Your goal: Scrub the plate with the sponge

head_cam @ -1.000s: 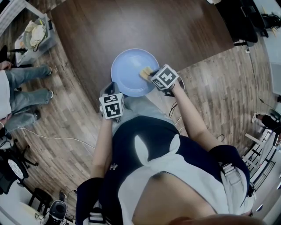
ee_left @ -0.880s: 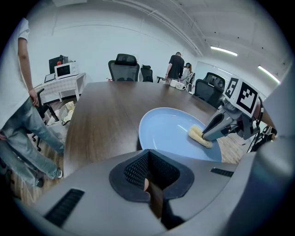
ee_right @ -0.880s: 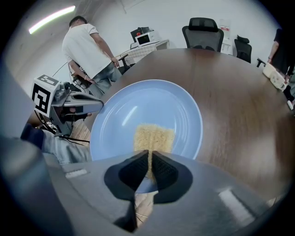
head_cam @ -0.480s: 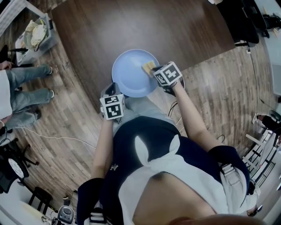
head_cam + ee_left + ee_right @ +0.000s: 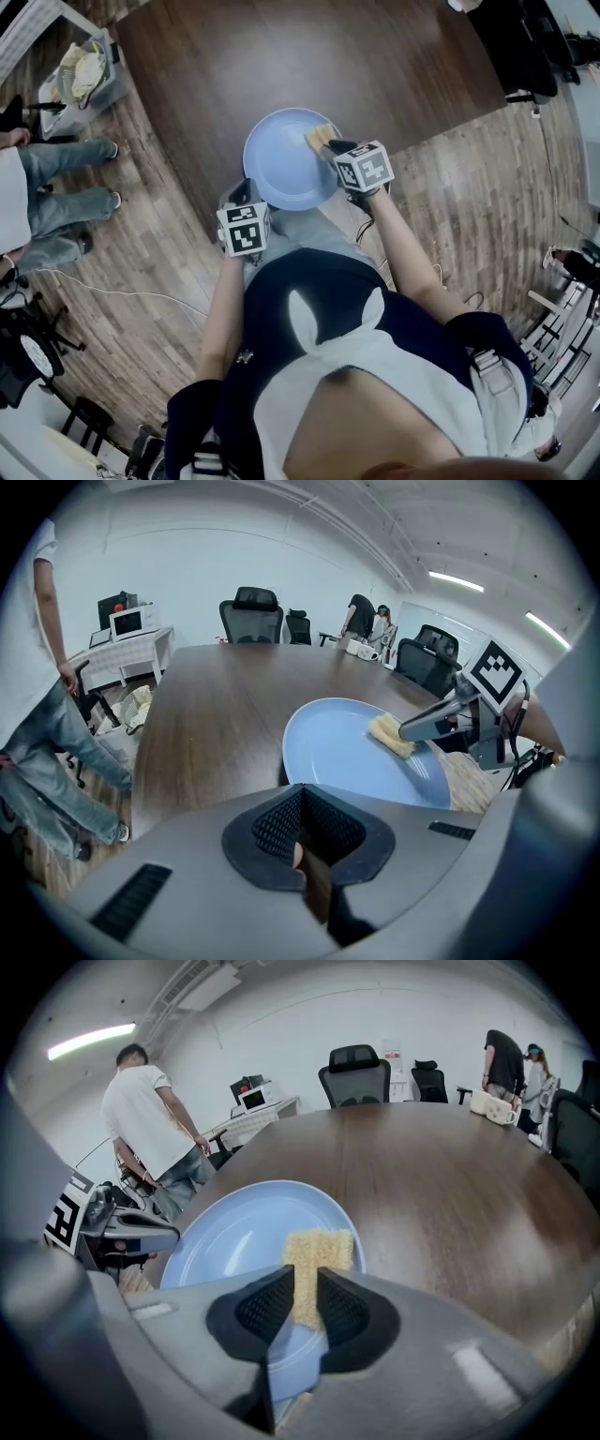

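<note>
R claw (image 5: 330,145) w/ sponge (image 5: 321,137) has slid outward across plate (image 5: 281,164), toward far-right rim.

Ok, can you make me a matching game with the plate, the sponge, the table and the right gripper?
Things:
1. plate
2. sponge
3. table
4. right gripper

Colour or state:
A. yellow
B. dark brown
C. shut on the sponge
D. light blue

Pairs: 1-D, 2-A, 3-B, 4-C
</note>
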